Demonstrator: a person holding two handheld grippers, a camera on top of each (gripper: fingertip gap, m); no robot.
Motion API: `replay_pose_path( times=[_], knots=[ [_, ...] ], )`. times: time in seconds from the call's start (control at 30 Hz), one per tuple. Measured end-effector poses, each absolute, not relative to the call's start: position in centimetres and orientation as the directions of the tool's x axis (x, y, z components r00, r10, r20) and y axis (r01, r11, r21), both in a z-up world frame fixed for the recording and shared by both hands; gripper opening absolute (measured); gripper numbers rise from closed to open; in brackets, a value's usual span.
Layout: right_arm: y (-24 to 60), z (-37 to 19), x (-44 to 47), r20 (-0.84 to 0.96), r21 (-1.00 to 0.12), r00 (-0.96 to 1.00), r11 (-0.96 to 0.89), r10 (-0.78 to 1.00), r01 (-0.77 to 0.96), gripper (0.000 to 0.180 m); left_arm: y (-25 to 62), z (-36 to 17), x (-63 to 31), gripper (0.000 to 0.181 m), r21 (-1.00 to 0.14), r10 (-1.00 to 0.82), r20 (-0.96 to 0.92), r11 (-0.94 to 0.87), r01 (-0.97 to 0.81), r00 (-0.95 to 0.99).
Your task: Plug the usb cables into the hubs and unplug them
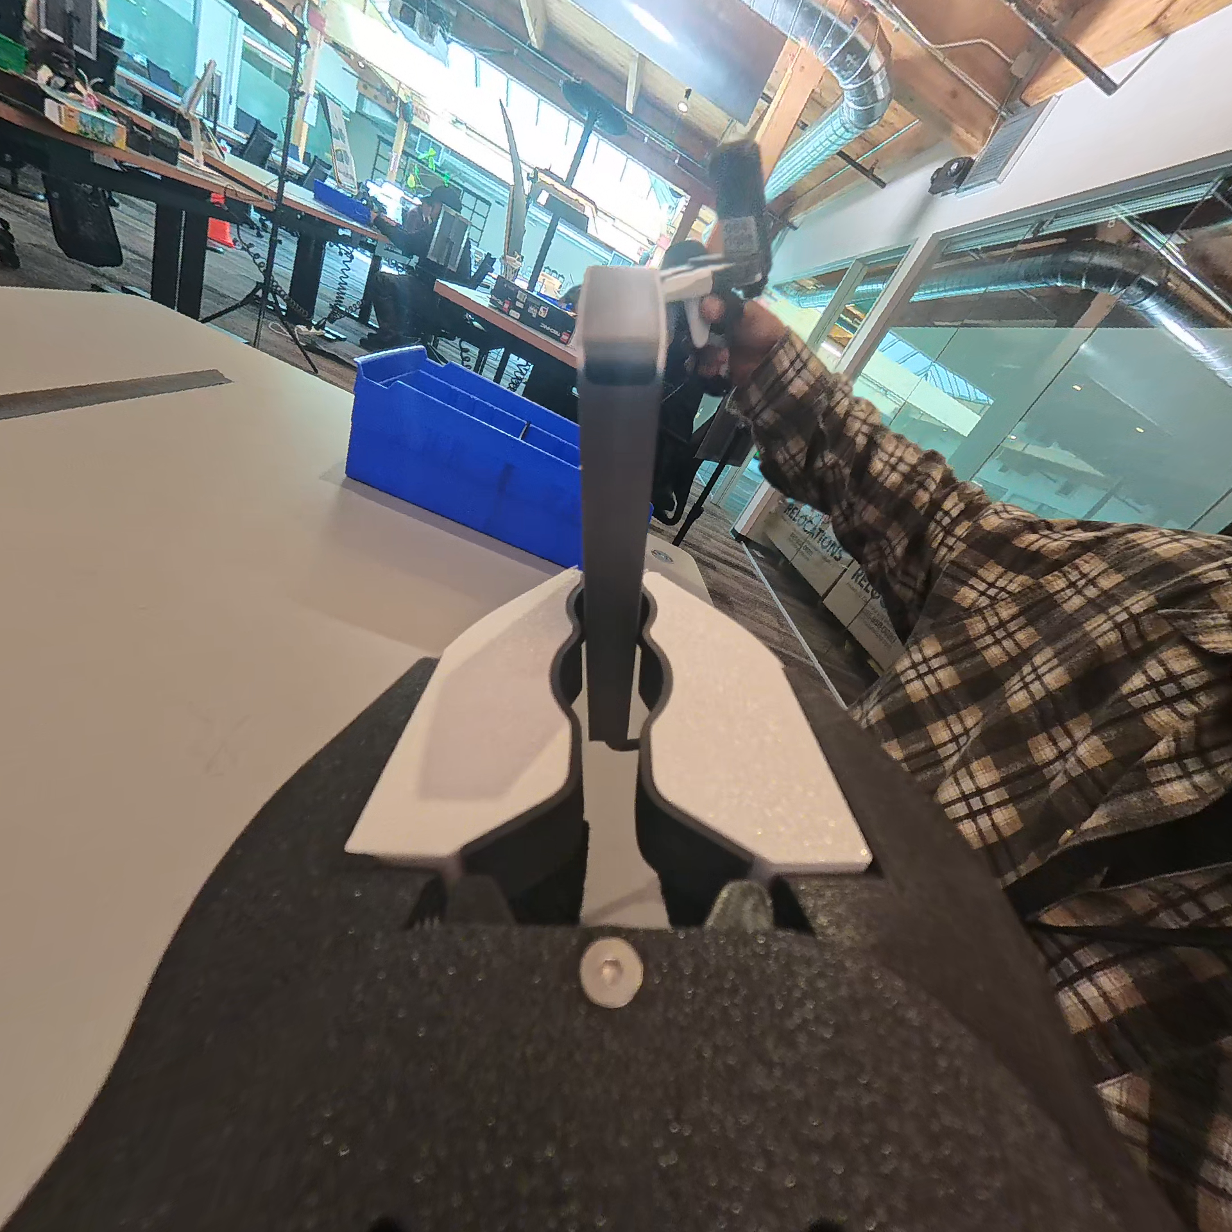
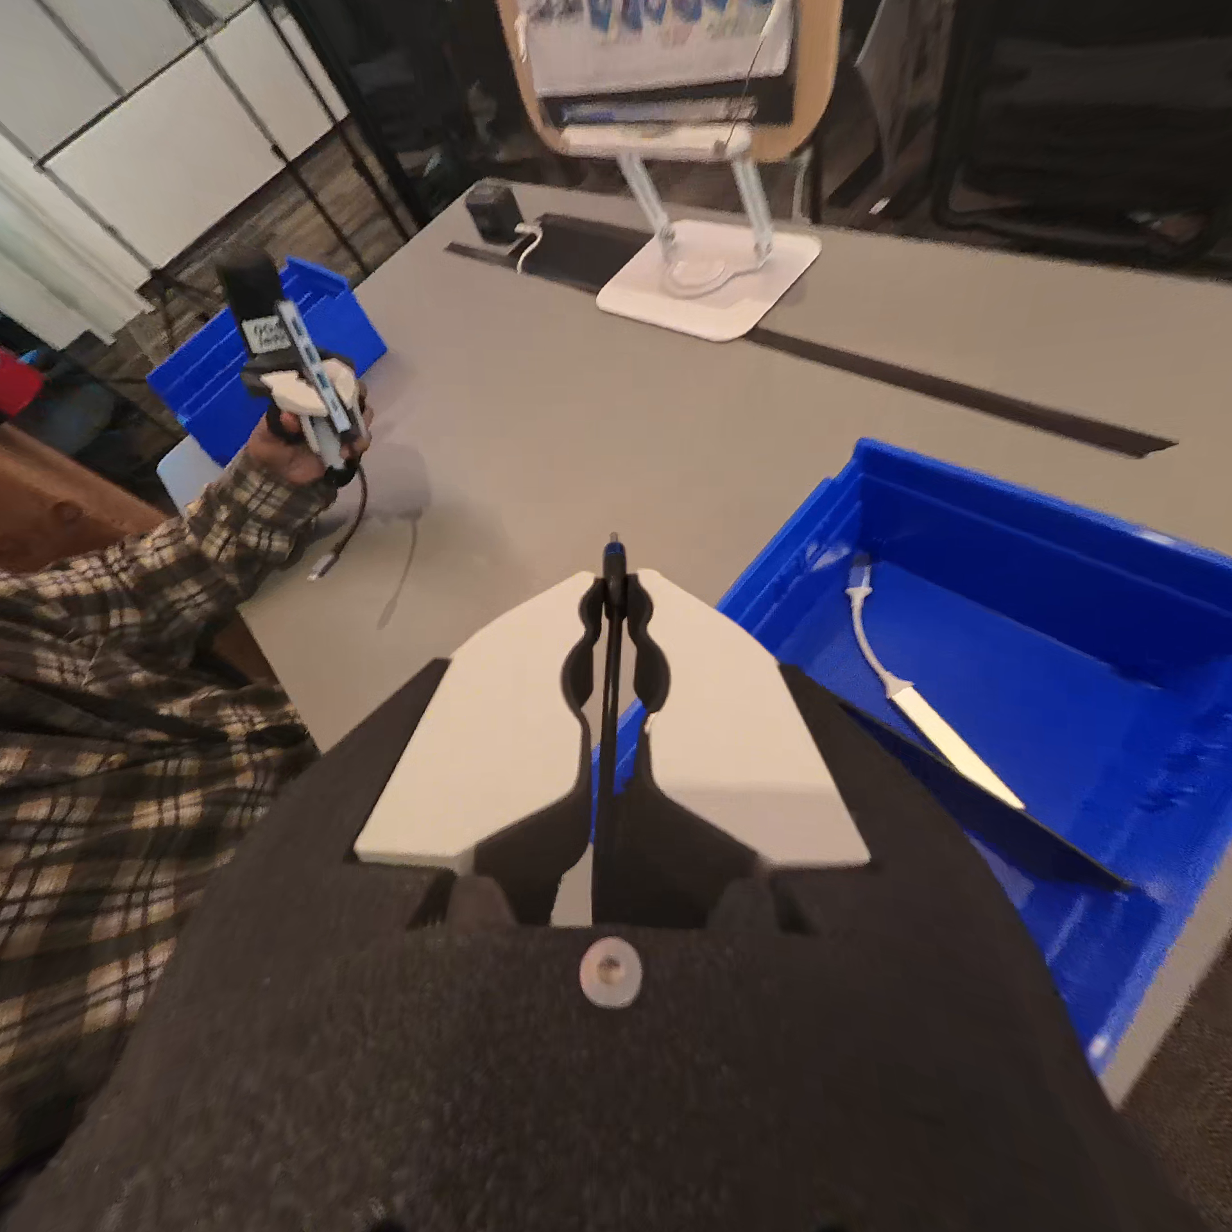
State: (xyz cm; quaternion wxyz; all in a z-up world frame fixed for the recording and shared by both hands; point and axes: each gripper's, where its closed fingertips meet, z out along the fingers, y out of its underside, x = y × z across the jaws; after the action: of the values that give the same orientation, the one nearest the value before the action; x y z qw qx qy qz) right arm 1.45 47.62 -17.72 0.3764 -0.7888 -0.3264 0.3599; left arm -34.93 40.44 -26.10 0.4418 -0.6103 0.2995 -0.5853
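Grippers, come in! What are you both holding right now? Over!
Left gripper shut on grey hub, held upright. Right gripper shut on black USB cable, plug forward. Hub and plug apart, nothing between.

We lose the blue bin (image 2: pixel 1040 673) past the right edge of the right wrist view; the stand's board (image 2: pixel 660 73) at top is blurred and cropped.

In the left wrist view, the hub (image 1: pixel 617 480) hides part of the far gripper (image 1: pixel 700 293).

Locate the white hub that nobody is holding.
In the right wrist view, the white hub lies in the blue bin on the right, leaning on its black divider, beside the right tongs.
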Motion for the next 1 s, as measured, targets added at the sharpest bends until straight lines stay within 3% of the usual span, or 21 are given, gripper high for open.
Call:
replay_pose_path(
  times=[0.27,0.4,0.5,0.6,0.67,0.83,1.0],
  knots=[
    [49.9,-29.6,3.2,-0.225,-0.676,0.606,-0.57,0.763,0.467,0.011,40.3,-26.1,-34.8,0.011,-0.893,-0.886,0.443,-0.423,0.152,0.137],
    [52.7,-27.3,4.9,-0.048,-0.74,0.702,-0.497,0.711,0.453,0.046,40.4,-26.2,-34.9,0.011,-0.893,-0.885,0.445,-0.426,0.147,0.14],
    [53.2,-21.9,2.8,0.079,-0.832,0.712,-0.347,0.698,0.433,0.047,40.4,-26.3,-34.8,0.011,-0.894,-0.885,0.444,-0.425,0.142,0.141],
    [50.2,-17.1,-7.0,0.057,-0.931,0.561,-0.16,0.826,0.329,0.04,40.2,-26.3,-34.2,0.011,-0.896,-0.888,0.44,-0.424,0.132,0.135],
    [47.4,-16.5,-15.1,0.019,-0.951,0.403,-0.108,0.915,0.289,0.045,40.0,-26.6,-33.6,0.011,-0.899,-0.891,0.434,-0.421,0.118,0.134],
    [41.9,-19.5,-31.1,-0.091,-0.963,0.078,-0.108,0.993,0.247,0.053,39.2,-27.3,-32.4,0.011,-0.91,-0.9,0.414,-0.409,0.069,0.132],
    [40.9,-22.7,-37.0,-0.167,-0.934,-0.011,-0.155,0.986,0.321,0.048,38.8,-27.6,-31.8,0.011,-0.919,-0.91,0.393,-0.392,0.036,0.135]
  ],
)
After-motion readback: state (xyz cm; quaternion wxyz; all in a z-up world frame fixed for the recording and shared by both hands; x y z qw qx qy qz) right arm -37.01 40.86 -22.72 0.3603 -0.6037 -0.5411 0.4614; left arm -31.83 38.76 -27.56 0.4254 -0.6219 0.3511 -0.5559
